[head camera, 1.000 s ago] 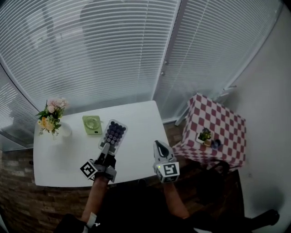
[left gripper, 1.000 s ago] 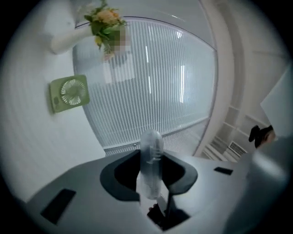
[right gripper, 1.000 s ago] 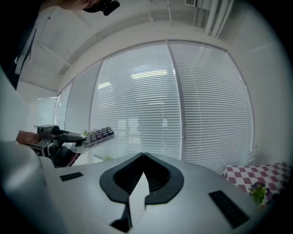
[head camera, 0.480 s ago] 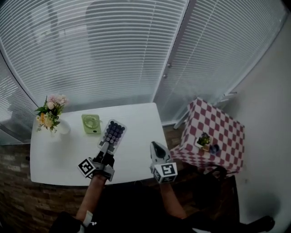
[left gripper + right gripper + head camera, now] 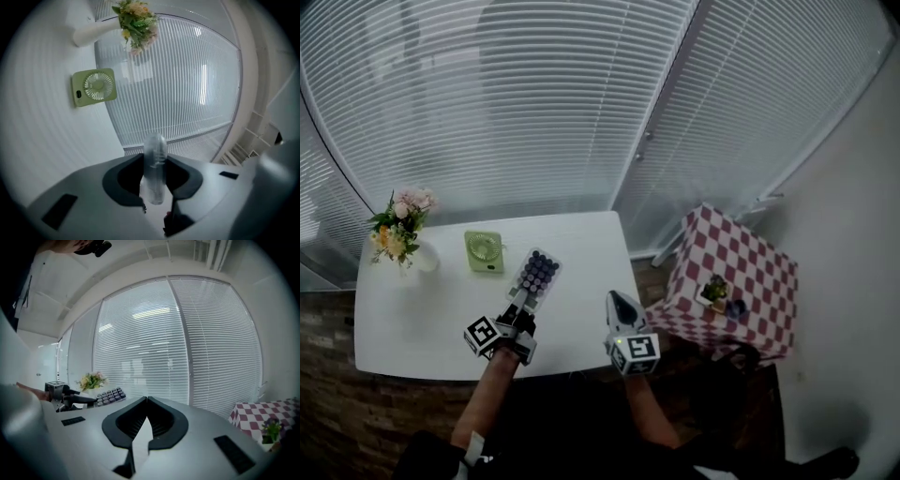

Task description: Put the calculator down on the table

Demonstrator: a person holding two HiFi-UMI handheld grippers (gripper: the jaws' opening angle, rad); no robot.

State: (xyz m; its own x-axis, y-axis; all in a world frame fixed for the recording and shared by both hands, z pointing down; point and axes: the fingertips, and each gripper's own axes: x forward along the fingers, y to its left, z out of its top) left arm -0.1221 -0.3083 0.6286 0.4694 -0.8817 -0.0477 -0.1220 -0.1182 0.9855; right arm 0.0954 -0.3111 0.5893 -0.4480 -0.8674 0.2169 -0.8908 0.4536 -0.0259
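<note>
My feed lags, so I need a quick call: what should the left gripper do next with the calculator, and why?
Probably lower the left gripper a touch, until the calculator lies flat on the white table. Its jaws clamp the calculator's near end, and the calculator seems to hang just above bare tabletop, not clearly resting on it.
</note>
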